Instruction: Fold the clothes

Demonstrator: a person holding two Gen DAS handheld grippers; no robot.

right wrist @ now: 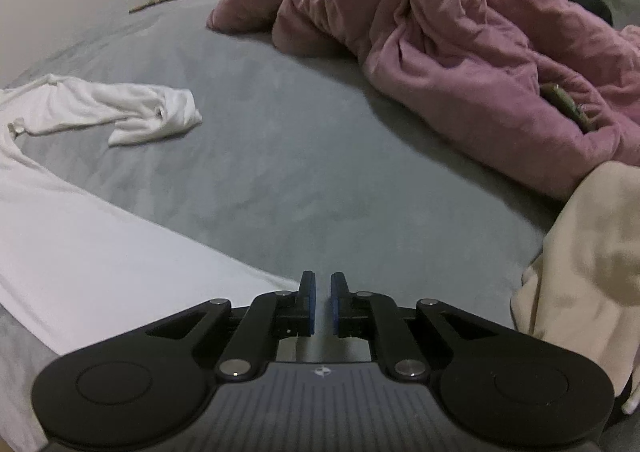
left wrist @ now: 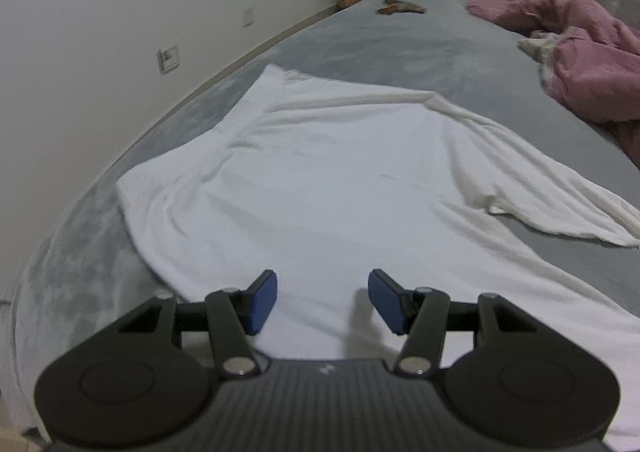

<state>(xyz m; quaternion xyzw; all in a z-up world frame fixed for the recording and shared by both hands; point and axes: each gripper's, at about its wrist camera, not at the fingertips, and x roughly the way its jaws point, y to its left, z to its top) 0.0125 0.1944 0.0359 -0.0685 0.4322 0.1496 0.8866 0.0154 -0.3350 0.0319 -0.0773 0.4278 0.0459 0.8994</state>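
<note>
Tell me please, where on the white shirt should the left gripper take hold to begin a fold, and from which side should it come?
Probably the near hem of the white shirt, just ahead of the open left gripper. The shirt lies flat on the grey bed, so only its edge offers the fingers something to pinch. Come in low from the near side, one finger slipped under the hem.

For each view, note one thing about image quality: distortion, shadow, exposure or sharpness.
Left wrist view: fisheye bends the wall edge into a curve; the left hand-held gripper casts a soft shadow on the white shirt, which looks nearly washed out. Right wrist view: dark corners, dim light, the pink blanket slightly soft.
</note>
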